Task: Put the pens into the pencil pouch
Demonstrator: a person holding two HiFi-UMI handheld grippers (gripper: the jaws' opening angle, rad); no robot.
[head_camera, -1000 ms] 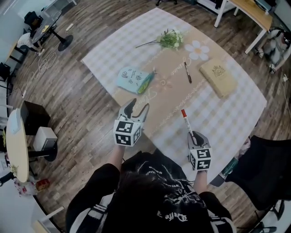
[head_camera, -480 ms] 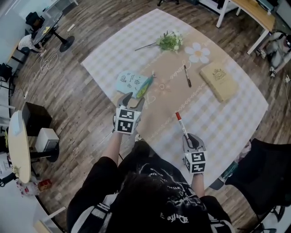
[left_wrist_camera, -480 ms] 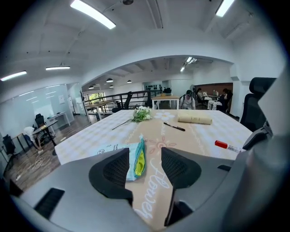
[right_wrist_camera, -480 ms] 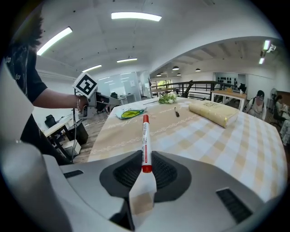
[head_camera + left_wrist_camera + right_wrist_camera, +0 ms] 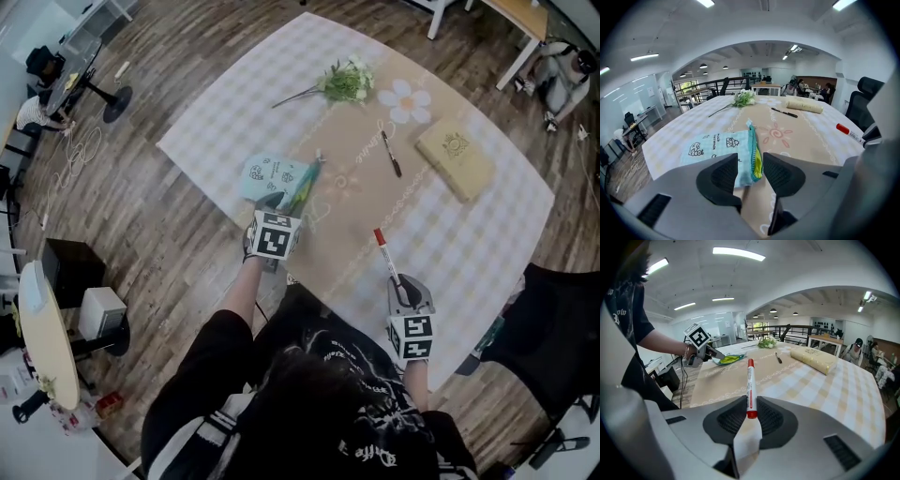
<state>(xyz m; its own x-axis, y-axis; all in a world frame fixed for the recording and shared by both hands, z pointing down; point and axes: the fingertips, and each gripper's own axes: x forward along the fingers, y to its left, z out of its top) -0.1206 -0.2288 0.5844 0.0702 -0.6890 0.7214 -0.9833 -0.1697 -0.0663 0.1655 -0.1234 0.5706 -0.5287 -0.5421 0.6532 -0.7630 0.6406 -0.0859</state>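
As left gripper [image 5: 750, 165], jaws closing but apart, straddles pouch [image 5: 717, 145] edge, right gripper [image 5: 750, 403] clamps 1 pen [image 5: 750, 379].

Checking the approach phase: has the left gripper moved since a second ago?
Yes: the left gripper moved up the head view to the pencil pouch; its fingers, just closing, straddle the pouch's near edge.

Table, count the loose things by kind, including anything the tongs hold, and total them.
Pens: 2, a red-capped pen in the right tongs and a black pen
Pouch: 1
Book: 1
Flower sprig: 1
Total: 5
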